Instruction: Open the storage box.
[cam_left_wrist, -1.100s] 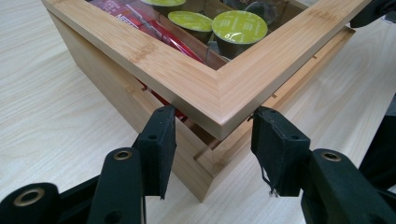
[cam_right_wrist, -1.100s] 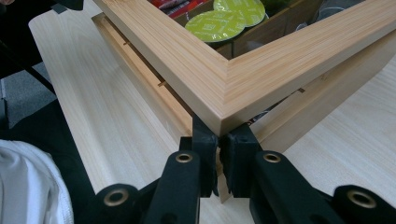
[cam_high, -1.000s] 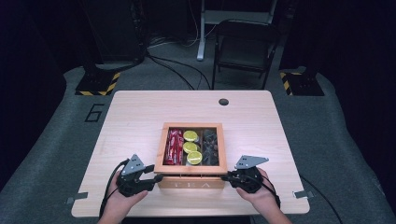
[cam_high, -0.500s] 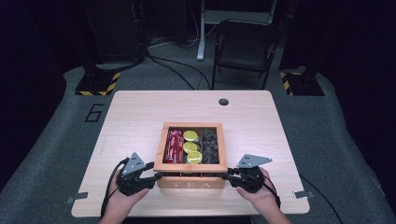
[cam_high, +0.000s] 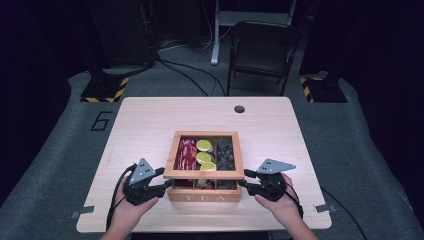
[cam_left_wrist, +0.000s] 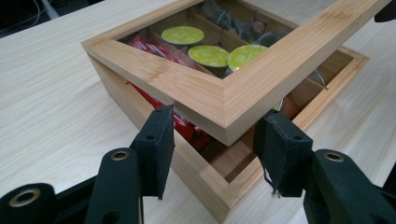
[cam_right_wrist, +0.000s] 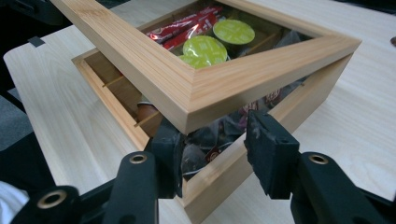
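The left tongs (cam_high: 167, 183) sit at the near left corner of the wooden box (cam_high: 204, 192). Their two black pads are apart, one on each side of the lid's (cam_left_wrist: 261, 74) raised corner, and I cannot tell if they press on it. The right tongs (cam_high: 244, 179) sit at the near right corner. Their pads have just been opening and now stand apart, with that lid corner between them but not squeezed. The box rests on the bench (cam_high: 145, 120), close to the person's hands, with its lid lifted a little at the near edge. Through the lid you see red packets (cam_high: 186, 152) on the left, round green cups (cam_high: 203, 145) in the middle and dark bags (cam_high: 225, 152) on the right. Farther back, a chair (cam_high: 262, 47) stands on the floor.
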